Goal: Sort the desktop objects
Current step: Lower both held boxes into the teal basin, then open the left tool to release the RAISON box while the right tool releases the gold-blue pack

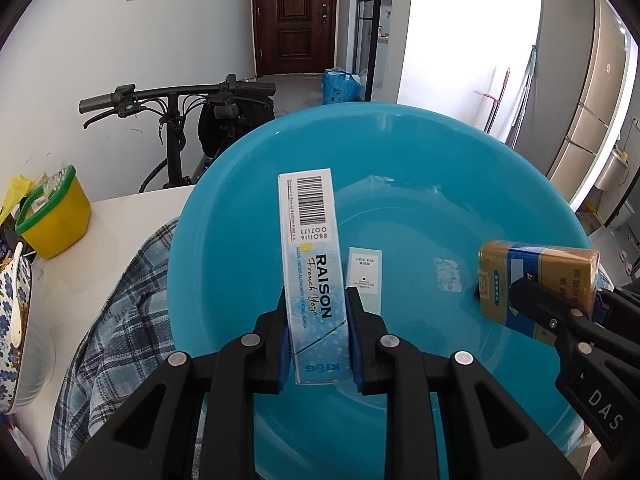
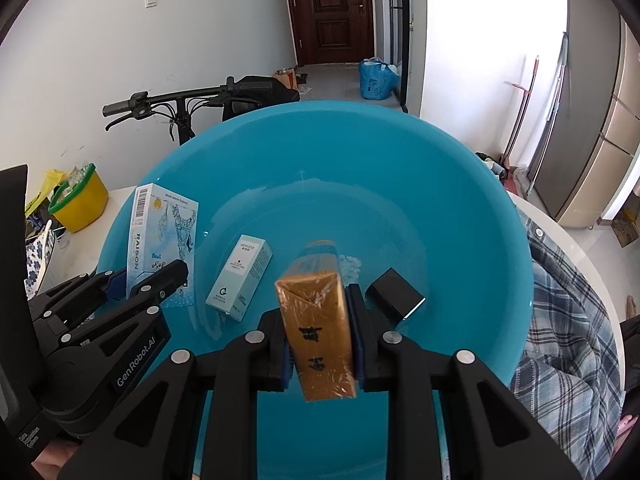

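You held the RAISON box (image 1: 310,280) in the left gripper (image 1: 316,344) and the gold pack (image 2: 320,320) in the right gripper (image 2: 318,344) over the blue basin (image 1: 400,140) at frame centre; lowering both before letting go seemed wise.

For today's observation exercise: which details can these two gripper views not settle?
- Gold pack, right wrist view: the right gripper covers its sides, and its print is blurred.
- Black box, left wrist view: hidden behind the gold pack.
- GENLESE box: small print too tiny.
- Basin: near rim hidden by the grippers.
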The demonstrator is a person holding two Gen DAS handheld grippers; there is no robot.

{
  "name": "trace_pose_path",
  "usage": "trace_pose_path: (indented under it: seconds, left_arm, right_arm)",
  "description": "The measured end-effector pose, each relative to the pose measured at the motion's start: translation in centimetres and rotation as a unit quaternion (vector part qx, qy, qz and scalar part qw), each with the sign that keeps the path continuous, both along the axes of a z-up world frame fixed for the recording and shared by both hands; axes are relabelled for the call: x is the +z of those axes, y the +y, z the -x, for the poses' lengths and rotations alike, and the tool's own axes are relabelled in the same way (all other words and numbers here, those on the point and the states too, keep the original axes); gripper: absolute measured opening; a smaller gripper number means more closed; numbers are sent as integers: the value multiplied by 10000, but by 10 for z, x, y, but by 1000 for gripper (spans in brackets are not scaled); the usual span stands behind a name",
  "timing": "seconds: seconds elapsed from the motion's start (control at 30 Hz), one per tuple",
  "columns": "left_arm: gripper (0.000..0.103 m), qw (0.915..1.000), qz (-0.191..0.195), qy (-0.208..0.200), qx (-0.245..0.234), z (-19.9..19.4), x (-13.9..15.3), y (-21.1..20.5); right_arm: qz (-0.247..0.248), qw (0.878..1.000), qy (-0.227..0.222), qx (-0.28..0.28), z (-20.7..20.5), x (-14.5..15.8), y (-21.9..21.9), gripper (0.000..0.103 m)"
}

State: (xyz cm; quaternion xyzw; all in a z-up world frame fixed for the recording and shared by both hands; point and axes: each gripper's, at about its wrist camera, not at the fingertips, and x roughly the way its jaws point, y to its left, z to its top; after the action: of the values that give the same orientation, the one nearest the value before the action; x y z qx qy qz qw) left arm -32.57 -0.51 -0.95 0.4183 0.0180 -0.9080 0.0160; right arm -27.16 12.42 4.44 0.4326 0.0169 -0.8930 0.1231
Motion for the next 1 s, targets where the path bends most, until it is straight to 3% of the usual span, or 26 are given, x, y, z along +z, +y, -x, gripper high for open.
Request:
trace_pose_path:
  seconds: [0.33,0.5,1.0]
  left_arm:
    - [25,9989,193,84,-421,-2,-1,16]
    - [25,9977,49,42,-680,-2,-1,23]
    - [25,9981,187,-58,-592,0,-11,27]
  right_arm:
    - [-51,10000,-23,33,-1,-2,-1,21]
    - [-32,10000,-16,33,-1,-2,0,21]
    - [-143,9998,-113,58,2,-10,-7,21]
